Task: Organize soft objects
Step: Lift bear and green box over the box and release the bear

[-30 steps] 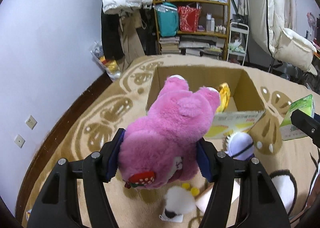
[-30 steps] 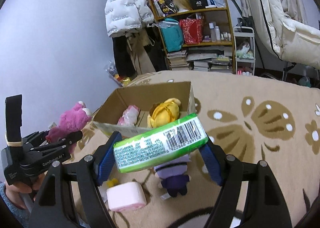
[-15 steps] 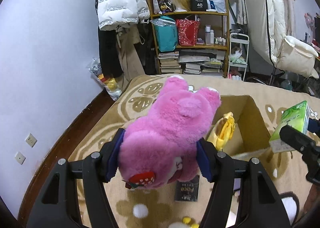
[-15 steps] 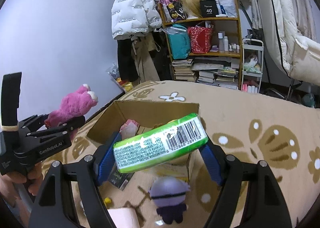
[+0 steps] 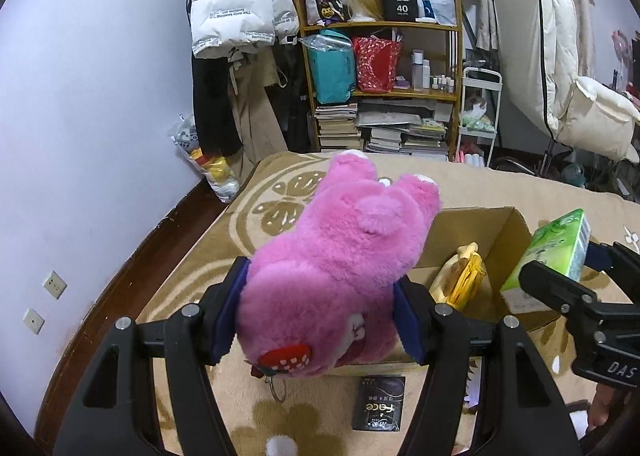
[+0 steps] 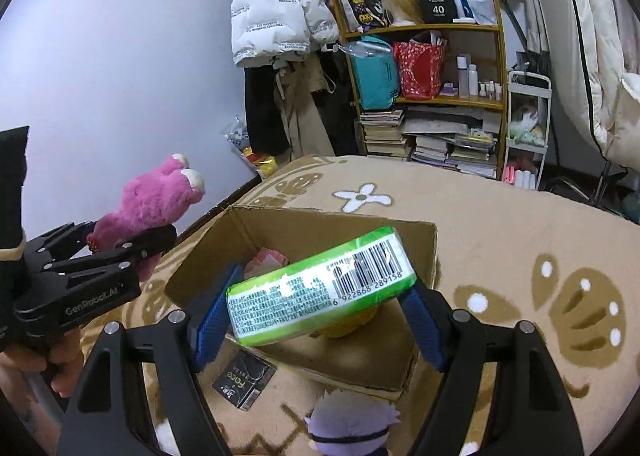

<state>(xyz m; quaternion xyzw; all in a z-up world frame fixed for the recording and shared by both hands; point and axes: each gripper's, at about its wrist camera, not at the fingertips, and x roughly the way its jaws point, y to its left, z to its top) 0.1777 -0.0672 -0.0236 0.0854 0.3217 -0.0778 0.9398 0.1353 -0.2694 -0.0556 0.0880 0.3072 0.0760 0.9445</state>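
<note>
My left gripper is shut on a pink plush bear and holds it in the air just left of an open cardboard box; the bear also shows in the right wrist view. My right gripper is shut on a green tissue pack and holds it above the box. The pack shows at the right of the left wrist view. A yellow plush and a pink soft item lie inside the box.
The box stands on a beige patterned carpet. A black packet and a purple-haired plush doll lie on the carpet in front of the box. A cluttered shelf, hanging coats and a white mattress stand behind.
Both grippers have risen and moved forward with their loads. The bear has shifted to the box's left side, and the tissue pack now hangs over the box opening.
</note>
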